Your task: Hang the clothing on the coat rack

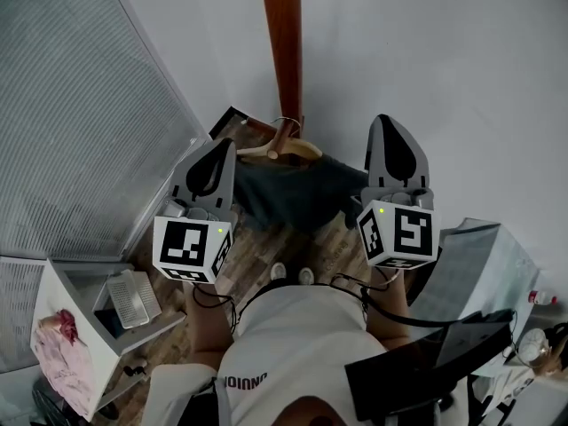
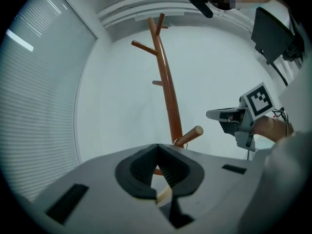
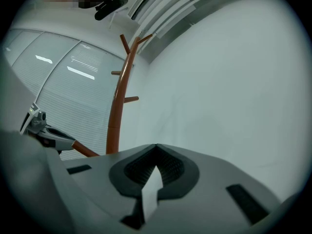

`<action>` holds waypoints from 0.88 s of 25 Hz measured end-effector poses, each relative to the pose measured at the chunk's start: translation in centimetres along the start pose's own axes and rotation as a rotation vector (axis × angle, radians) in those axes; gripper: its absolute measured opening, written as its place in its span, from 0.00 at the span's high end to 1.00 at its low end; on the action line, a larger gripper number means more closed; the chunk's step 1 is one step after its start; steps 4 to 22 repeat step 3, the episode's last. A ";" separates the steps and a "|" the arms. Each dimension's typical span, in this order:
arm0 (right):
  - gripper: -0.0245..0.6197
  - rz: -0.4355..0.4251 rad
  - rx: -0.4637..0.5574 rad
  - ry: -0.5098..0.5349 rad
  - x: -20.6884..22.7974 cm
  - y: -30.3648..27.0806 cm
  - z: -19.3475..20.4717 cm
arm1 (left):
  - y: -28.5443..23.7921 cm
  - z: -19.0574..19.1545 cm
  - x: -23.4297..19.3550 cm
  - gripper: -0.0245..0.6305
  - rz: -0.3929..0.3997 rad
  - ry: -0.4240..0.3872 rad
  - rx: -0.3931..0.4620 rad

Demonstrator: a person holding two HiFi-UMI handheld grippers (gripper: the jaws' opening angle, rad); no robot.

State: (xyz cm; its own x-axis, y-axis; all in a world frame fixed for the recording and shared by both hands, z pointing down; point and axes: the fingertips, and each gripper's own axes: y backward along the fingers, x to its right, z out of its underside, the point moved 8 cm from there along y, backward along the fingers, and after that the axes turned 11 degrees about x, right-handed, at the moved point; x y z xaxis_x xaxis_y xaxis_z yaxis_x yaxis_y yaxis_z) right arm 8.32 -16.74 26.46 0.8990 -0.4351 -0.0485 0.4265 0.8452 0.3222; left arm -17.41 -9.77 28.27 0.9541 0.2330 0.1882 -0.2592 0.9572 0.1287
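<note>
1. The dark cloth garment (image 1: 297,189) hung on a pale wooden hanger (image 1: 302,149) between your two grippers, low beside the pole of the red-brown wooden coat rack (image 1: 282,43).
2. Your left gripper (image 2: 157,155) pinched the hanger's end. Your right gripper (image 3: 156,155) had its jaws pressed together at the tips, over a pale sliver I couldn't name.
3. That thin end-grip could have slipped, or a tilt could have slid the garment off. The wire hook (image 2: 179,141), just beside the lower peg (image 2: 191,133), might have missed it.
4. The red letters on your white shirt (image 1: 293,327) were unreadable, and the marker cubes (image 1: 191,248) bore patterns only.
</note>
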 end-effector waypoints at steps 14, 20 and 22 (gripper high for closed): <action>0.93 -0.003 0.001 0.002 -0.1 0.0 0.0 | 0.0 0.0 -0.1 0.94 -0.008 -0.006 -0.001; 0.93 -0.003 0.001 0.002 -0.1 0.0 0.0 | 0.0 0.0 -0.1 0.94 -0.008 -0.006 -0.001; 0.93 -0.003 0.001 0.002 -0.1 0.0 0.0 | 0.0 0.0 -0.1 0.94 -0.008 -0.006 -0.001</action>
